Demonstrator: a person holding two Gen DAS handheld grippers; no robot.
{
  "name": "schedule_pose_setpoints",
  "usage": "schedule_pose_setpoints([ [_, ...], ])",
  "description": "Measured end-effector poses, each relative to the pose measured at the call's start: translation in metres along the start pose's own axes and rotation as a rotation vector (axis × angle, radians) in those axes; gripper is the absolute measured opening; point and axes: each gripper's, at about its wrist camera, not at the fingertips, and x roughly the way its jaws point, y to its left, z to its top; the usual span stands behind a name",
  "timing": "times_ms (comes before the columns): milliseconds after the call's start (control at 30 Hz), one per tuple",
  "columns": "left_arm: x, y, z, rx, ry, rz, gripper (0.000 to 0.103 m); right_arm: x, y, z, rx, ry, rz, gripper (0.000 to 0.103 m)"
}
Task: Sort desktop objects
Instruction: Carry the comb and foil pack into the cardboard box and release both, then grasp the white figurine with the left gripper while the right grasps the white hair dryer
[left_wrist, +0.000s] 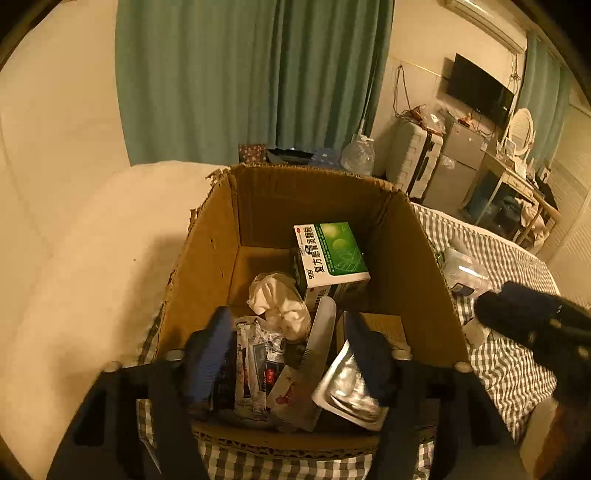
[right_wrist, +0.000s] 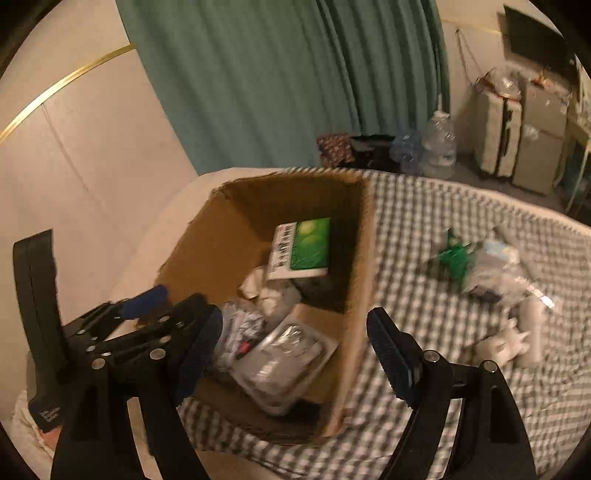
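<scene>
Only our right view shows the bed's loose packets; cardboard box – medicine carton, comb, tissue. Both grippers – left gripper, right gripper – spread, empty.

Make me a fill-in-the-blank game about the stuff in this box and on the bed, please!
1. The green and white medicine box lies inside the ____ box.
2. The cardboard box stands on a ____ bedcover of green and white.
3. Behind the box hangs a green ____.
4. The left gripper hovers over the box with its jaws ____.

Missing words: cardboard; checked; curtain; open
</scene>
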Motion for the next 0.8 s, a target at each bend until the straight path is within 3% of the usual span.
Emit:
schedule_pose_setpoints([
  [167, -0.028, -0.035, -0.01, 0.081, -0.083, 0.035, 0.099, -0.041, -0.042, -0.014, 0.026, -0.079, -0.134, 0.089],
  [267, -0.04, -0.067, -0.026, 0.122, -0.094, -0.022, 0.1, -0.067, -0.088, -0.029, 0.127, -0.09, -0.214, 0.089],
  [467, -0.035, -0.145, -0.053, 0.142, 0.013, -0.121, 0.101, -0.13, -0.189, -0.061, 0.263, -0.17, -0.385, 0.089],
  [600, -0.025, -0.209, -0.071, 0.212, 0.011, -0.168, 0.101, -0.151, -0.243, -0.08, 0.37, -0.208, -0.393, 0.089],
  [800, 0.011, -0.28, -0.086, 0.405, -0.053, -0.112, 0.101, -0.145, -0.29, -0.097, 0.423, -0.207, -0.352, 0.089],
])
